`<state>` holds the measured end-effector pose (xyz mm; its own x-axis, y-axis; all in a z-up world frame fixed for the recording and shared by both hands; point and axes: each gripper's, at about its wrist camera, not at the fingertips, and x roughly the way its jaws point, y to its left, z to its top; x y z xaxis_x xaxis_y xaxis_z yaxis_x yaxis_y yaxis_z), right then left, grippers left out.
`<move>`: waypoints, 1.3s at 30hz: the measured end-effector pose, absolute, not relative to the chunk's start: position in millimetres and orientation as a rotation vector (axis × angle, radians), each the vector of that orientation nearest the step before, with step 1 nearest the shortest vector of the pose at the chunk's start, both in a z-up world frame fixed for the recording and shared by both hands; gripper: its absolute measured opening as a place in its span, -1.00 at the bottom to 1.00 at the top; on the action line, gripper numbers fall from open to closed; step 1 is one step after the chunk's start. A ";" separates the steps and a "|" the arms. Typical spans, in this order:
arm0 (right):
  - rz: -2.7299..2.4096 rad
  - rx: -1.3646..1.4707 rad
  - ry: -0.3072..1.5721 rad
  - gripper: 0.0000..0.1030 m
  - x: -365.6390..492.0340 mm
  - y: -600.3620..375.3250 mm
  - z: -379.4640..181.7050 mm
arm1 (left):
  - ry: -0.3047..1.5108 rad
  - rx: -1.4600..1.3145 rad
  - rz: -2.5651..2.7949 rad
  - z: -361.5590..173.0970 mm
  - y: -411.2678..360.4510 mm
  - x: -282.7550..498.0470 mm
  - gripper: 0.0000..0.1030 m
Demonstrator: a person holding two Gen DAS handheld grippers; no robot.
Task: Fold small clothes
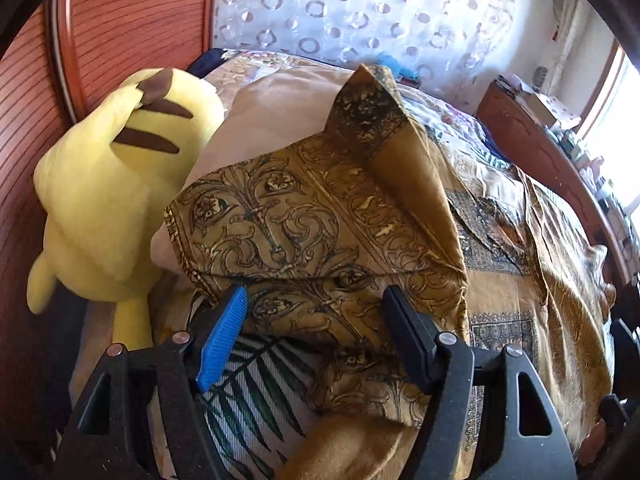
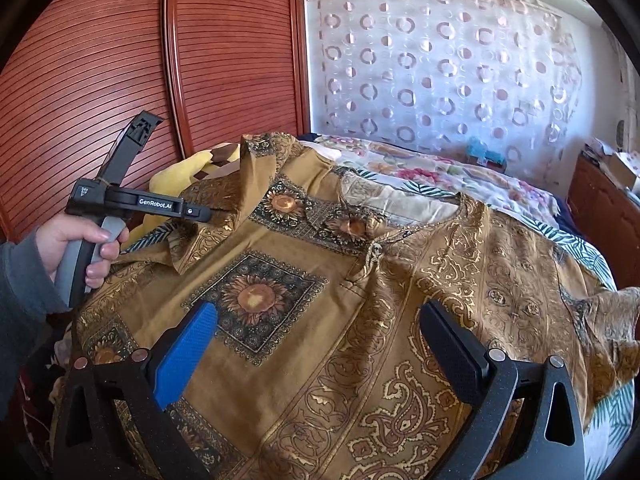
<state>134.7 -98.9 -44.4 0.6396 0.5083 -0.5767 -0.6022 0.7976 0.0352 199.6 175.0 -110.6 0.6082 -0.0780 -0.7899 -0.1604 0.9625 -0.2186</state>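
Note:
An ochre tunic (image 2: 360, 320) with sunflower squares and paisley borders lies front up on the bed, its neckline (image 2: 404, 216) toward the far side. One sleeve (image 1: 320, 200) is bunched and stands up in a peak (image 2: 256, 160). My left gripper (image 1: 316, 294) hovers open over that sleeve's lower edge; cloth lies under and between the wide jaws, and the pads do not press it. In the right wrist view a hand (image 2: 80, 248) holds the left gripper (image 2: 208, 213), its tips at the sleeve. My right gripper (image 2: 320, 310) stands open above the tunic's chest, holding nothing.
A yellow plush toy (image 1: 120, 184) lies left of the sleeve against a red-brown slatted wardrobe door (image 2: 200, 60). A leaf-print sheet (image 1: 248, 392) and floral bedding (image 2: 440, 172) cover the bed. A lace curtain (image 2: 440, 72) hangs behind. Wooden furniture (image 2: 600, 208) stands at right.

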 end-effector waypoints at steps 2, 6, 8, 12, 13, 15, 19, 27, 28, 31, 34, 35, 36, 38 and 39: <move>0.637 -0.158 0.604 0.97 134.9 -100.4 -44.2 | 0.913 -0.291 0.057 -111.4 174.0 197.8 0.39; 0.640 -0.168 0.604 0.97 134.5 -97.0 -44.8 | 0.894 -0.215 0.086 -113.0 164.5 196.9 0.04; 0.640 -0.181 0.609 0.97 135.3 -93.7 -46.4 | 0.885 -0.185 0.094 -112.5 162.2 196.9 -0.42; 0.638 -0.185 0.612 0.97 136.5 -93.8 -47.4 | 0.849 -0.142 0.075 -100.7 158.2 194.5 -0.81; 0.636 -0.183 0.611 0.97 136.3 -94.7 -47.3 | 0.830 -0.110 0.080 -94.3 154.3 192.9 -0.81; 0.632 -0.181 0.608 0.97 135.5 -96.7 -46.8 | 0.789 -0.068 0.076 -79.7 146.6 188.7 -0.82; 0.621 -0.178 0.603 0.97 135.0 -101.7 -45.5 | 0.701 0.011 0.017 -48.4 120.5 179.4 -0.81; 0.573 -0.133 0.598 0.97 133.7 -128.0 -42.9 | 0.606 0.086 -0.177 -19.3 58.8 151.3 -0.45; 0.565 -0.131 0.601 0.97 134.3 -131.3 -43.2 | 0.585 0.073 -0.194 -15.3 57.1 144.2 -0.34; 0.550 -0.135 0.605 0.97 136.5 -134.0 -42.7 | 0.533 0.025 -0.218 -5.7 60.7 125.2 0.32; 0.549 -0.127 0.605 0.97 139.2 -133.6 -39.6 | 0.489 -0.014 -0.198 -2.9 72.8 107.7 0.55; 0.552 -0.126 0.604 0.97 139.8 -132.0 -38.3 | 0.490 -0.017 -0.189 -4.0 76.3 104.1 0.55; 0.556 -0.127 0.603 0.97 140.2 -129.4 -37.0 | 0.497 -0.016 -0.171 -7.1 80.9 100.7 0.55; 0.574 -0.133 0.599 0.97 142.4 -124.6 -34.5 | 0.513 -0.010 -0.127 -16.7 89.6 96.9 0.55; 0.585 -0.137 0.596 0.96 143.4 -122.7 -33.2 | 0.538 -0.004 -0.102 -25.3 95.6 95.7 0.55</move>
